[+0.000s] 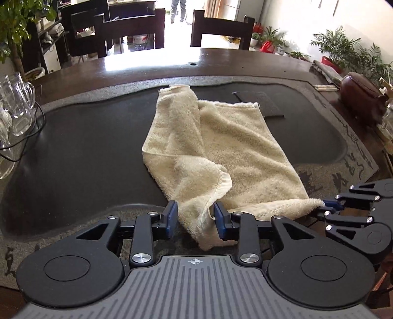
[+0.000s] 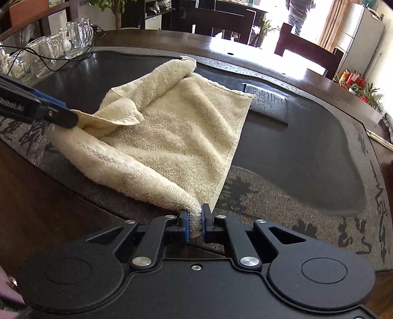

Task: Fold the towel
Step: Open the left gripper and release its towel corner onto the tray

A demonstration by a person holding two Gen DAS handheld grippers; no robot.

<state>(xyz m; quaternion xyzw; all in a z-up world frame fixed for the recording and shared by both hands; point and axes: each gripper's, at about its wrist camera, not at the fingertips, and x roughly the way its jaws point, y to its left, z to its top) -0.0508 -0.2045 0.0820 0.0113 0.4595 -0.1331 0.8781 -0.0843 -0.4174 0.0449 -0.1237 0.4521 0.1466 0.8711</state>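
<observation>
Strong daylight comes from the doorway (image 1: 176, 14) at the top of both frames, where the picture is burnt out to white. It makes a wide white glare on the dark table (image 1: 147, 61) in the upper middle of the left wrist view and at the upper right of the right wrist view (image 2: 289, 59). The middle of each frame is evenly lit and sharp; the fibres of the towel (image 1: 216, 137) are clear. Shadows are soft. The fisheye lens bends the table edge strongly near the sides, and the corners go dark. The glass mugs (image 2: 78, 36) at upper left show small highlights.
</observation>
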